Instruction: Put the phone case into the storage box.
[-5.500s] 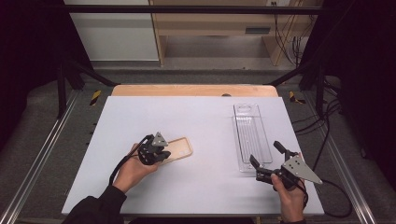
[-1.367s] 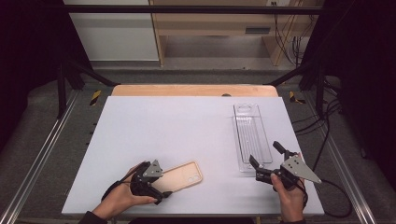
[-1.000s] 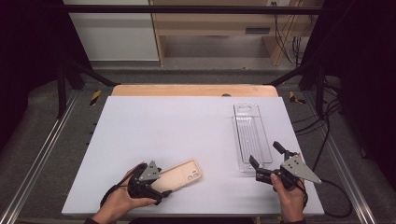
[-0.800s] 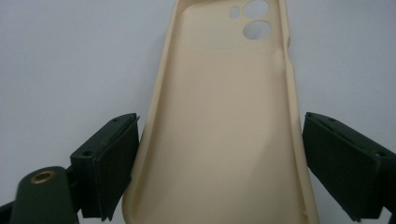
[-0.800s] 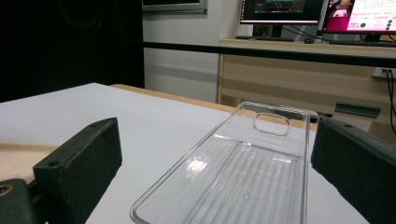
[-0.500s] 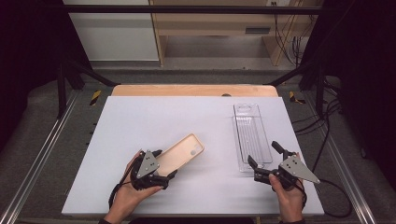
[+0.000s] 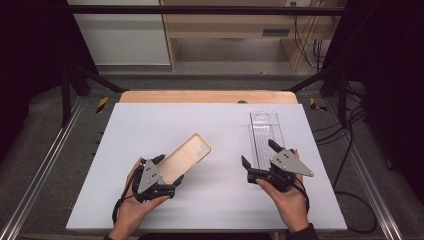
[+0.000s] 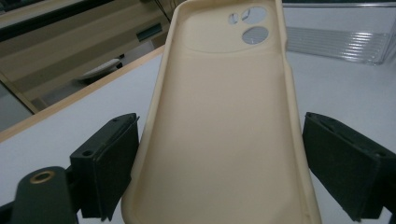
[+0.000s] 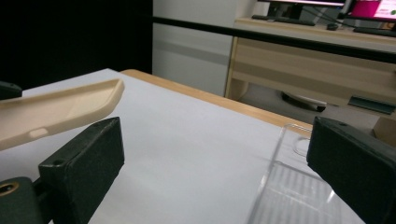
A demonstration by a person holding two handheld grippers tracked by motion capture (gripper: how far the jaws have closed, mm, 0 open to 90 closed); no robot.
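Two grippers work over the white worktop (image 7: pixel 150 125). The left gripper (image 7: pixel 167 175) clamps its jaws on the near end of a beige phone case (image 7: pixel 186 157), held tilted above the worktop, inner face up and camera cutouts at the far end. The right gripper (image 7: pixel 257 155), jaws apart and empty, hovers at the near end of a clear plastic tray (image 7: pixel 265 132).

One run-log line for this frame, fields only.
left gripper: shut on phone case, lifted, tilted | right gripper: open, nothing held, beside clear tray | white table
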